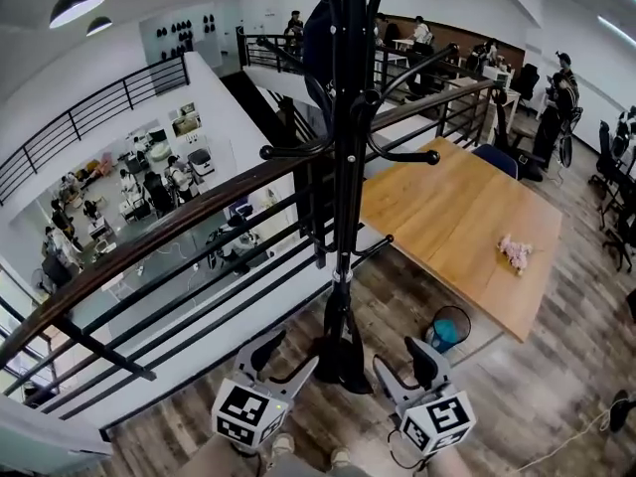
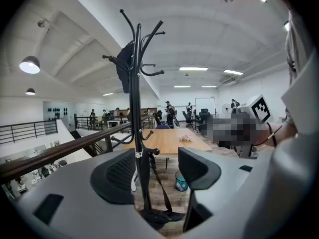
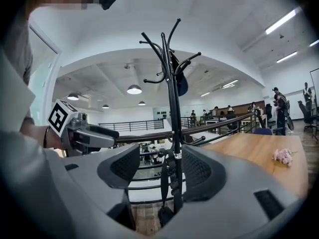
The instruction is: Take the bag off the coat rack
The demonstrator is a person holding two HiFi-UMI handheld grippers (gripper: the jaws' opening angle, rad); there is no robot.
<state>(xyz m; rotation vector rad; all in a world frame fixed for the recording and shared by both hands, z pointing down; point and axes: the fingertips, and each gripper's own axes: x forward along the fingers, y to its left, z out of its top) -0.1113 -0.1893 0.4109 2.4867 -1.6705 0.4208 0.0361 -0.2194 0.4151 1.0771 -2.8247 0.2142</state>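
Note:
A tall black coat rack (image 1: 347,167) stands by the railing, right in front of me. A dark bag (image 1: 320,38) hangs from one of its top hooks; it also shows as the bag (image 2: 124,66) in the left gripper view and the bag (image 3: 180,81) in the right gripper view. A dark strap (image 2: 155,180) runs from a lower hook down to the rack's base. My left gripper (image 1: 288,357) is open and empty, low near the base. My right gripper (image 1: 402,361) is open too, just right of the base. Both are far below the bag.
A dark handrail with bars (image 1: 189,222) runs behind the rack, with a drop to a lower floor beyond. A wooden table (image 1: 467,217) with a small pink thing (image 1: 516,252) stands to the right. A blue bin (image 1: 447,329) sits under its corner. People and chairs are far back.

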